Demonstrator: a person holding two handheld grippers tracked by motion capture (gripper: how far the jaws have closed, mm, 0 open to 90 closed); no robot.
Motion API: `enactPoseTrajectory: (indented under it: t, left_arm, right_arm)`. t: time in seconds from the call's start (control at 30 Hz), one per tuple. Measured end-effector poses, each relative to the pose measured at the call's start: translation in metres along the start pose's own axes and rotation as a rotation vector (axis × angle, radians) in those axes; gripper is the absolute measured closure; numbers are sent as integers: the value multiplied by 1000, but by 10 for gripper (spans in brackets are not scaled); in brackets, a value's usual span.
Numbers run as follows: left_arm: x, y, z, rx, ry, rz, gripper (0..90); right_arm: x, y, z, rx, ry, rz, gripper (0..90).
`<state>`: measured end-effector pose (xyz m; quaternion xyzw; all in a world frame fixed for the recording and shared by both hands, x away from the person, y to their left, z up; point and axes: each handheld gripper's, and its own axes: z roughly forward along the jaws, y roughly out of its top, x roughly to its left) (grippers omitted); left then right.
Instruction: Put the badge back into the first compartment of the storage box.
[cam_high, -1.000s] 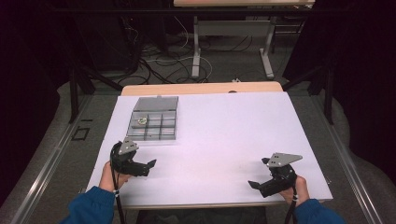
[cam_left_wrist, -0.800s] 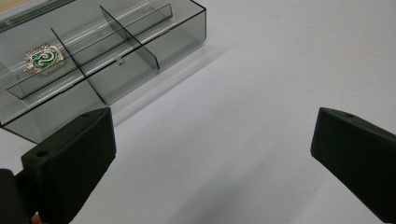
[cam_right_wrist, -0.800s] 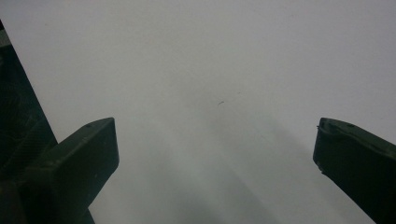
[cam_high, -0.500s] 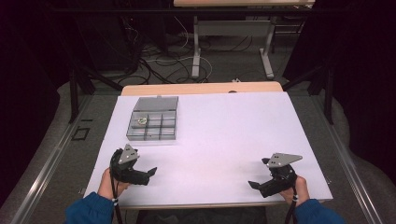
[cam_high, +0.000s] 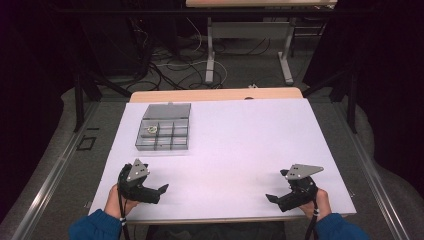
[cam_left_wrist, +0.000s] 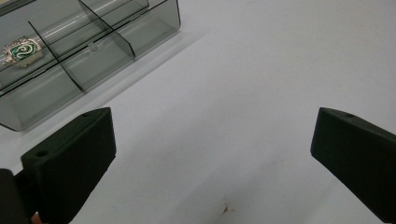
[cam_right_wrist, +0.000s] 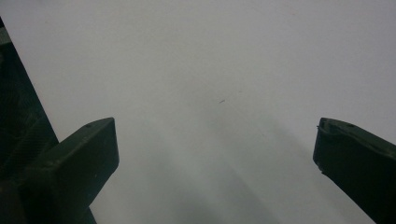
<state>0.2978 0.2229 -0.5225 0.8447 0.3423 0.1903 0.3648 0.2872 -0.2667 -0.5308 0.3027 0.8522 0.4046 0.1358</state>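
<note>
- Resting both on bench (cam_high: 230, 145): left hand-held gripper (cam_high: 159, 190) and right hand-held gripper (cam_high: 273, 198), jaws apart, empty.
- Likely pending: reaching for box (cam_high: 164, 134) holding badge (cam_left_wrist: 21, 50).

Two hand-held grippers low over the table's near edge

The left gripper (cam_high: 161, 190) sits in the person's left hand (cam_high: 116, 200) at the near-left part of the table (cam_high: 240, 145), jaws spread wide and pointing inward to the right. The right gripper (cam_high: 270, 198), held in the right hand (cam_high: 320, 202) at the near-right, has jaws equally wide apart, pointing left. Blue sleeves cover both forearms.
</note>
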Motion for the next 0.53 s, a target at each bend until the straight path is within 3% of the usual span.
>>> enactPoseTrajectory:
  t: [0.13,0.53]
  left_arm:
    - [0,-1,1,4,-1,13,1]
    - [1,-2,1,10,-17,-2,1]
  right_arm:
    - [0,0,0,0,1,1,0]
    - [0,0,1,-8,5,3,0]
